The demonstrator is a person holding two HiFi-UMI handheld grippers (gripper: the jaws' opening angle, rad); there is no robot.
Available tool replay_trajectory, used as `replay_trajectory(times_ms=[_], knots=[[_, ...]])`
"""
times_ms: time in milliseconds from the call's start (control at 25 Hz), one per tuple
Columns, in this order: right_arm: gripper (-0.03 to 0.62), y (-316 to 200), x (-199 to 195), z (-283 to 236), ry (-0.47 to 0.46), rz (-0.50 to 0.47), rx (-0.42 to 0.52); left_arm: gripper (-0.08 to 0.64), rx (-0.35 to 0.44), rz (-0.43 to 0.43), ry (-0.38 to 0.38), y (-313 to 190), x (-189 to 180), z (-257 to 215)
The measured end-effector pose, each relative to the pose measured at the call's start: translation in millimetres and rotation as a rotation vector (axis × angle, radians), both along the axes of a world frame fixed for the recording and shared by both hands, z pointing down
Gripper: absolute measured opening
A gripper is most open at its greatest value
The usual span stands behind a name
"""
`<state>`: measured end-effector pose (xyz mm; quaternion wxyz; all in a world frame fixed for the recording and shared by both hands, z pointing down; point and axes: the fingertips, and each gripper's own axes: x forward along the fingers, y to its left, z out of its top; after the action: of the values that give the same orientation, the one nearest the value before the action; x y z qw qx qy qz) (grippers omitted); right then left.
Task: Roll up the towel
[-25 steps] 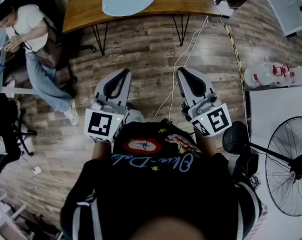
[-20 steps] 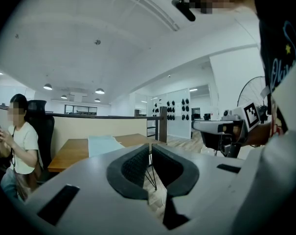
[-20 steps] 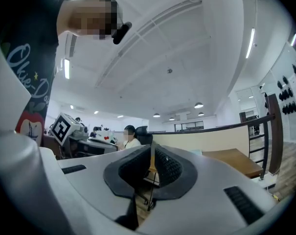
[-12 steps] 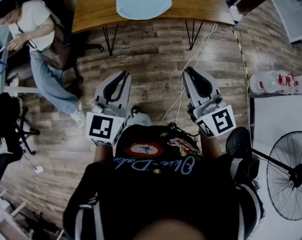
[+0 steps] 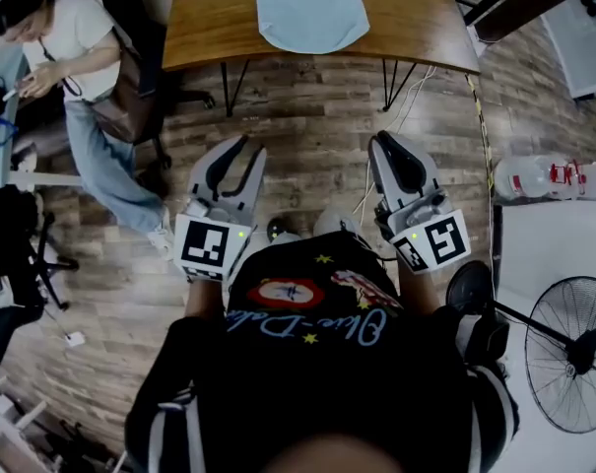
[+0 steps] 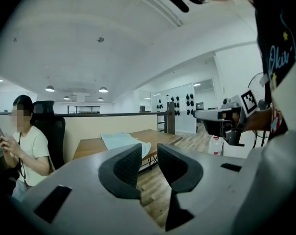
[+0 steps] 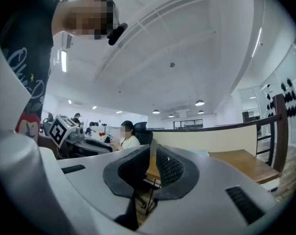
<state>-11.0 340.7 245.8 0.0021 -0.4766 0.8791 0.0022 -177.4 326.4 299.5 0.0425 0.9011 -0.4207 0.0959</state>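
Head view: pale blue cloth towel (image 5: 310, 8) on far brown wooden bench (image 5: 416, 18); left claw (image 5: 246, 149) just spreading, empty; right claw (image 5: 385, 139) pressed together.

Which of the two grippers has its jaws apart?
The left gripper: its jaws have just been opening, with nothing between them. The right gripper has its jaws together.

A black T-shirt (image 5: 307, 382) carries a red oval badge, small yellow stars and pale cursive lettering — white stripes edge its sleeves (image 5: 167, 402). The pale grey left gripper (image 5: 250, 146) and right gripper (image 5: 384, 138) have black ribbed pads (image 6: 128, 166) and black-and-white marker cubes (image 5: 211, 245), each with a green light.
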Motion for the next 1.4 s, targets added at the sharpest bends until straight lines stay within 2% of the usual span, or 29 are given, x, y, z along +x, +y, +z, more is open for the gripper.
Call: replay_trajectory(times_ms=[240, 520, 720, 880, 1040, 1120, 1200, 1280, 1400], knots=[[0.005, -23.7, 11.2, 0.4, 0.000, 0.026, 0.011, 0.078, -0.011, -0.013, -0.021, -17.5, -2.3, 10.3], [0.005, -87.5, 26.0, 13.0, -0.029, -0.032, -0.012, 0.087, -0.011, -0.073, -0.054, -72.3, 4.2, 16.3], [0.046, -144.6, 38.8, 24.5, -0.025, -0.090, -0.038, 0.101, -0.020, -0.120, -0.144, -120.9, 10.4, 31.6], [0.065, -187.7, 57.0, 39.3, 0.024, -0.132, -0.072, 0.109, -0.030, -0.146, -0.210, -151.0, 18.9, 45.9], [0.081, -226.6, 77.0, 53.9, 0.109, -0.184, -0.106, 0.111, -0.041, -0.166, -0.309, -178.9, 20.2, 65.5], [0.092, -242.4, 82.7, 64.4, 0.144, -0.252, -0.134, 0.115, -0.055, -0.186, -0.369, -194.2, 20.7, 77.2], [0.121, -256.0, 87.9, 78.5, 0.157, -0.341, -0.179, 0.115, -0.061, -0.222, -0.452, -209.4, 20.2, 89.0], [0.124, -268.3, 95.2, 95.2, 0.186, -0.416, -0.218, 0.115, -0.071, -0.242, -0.558, -221.8, 22.0, 103.1], [0.135, -285.4, 104.0, 121.5, 0.251, -0.491, -0.263, 0.128, -0.098, -0.230, -0.679, -237.1, 29.1, 124.9]])
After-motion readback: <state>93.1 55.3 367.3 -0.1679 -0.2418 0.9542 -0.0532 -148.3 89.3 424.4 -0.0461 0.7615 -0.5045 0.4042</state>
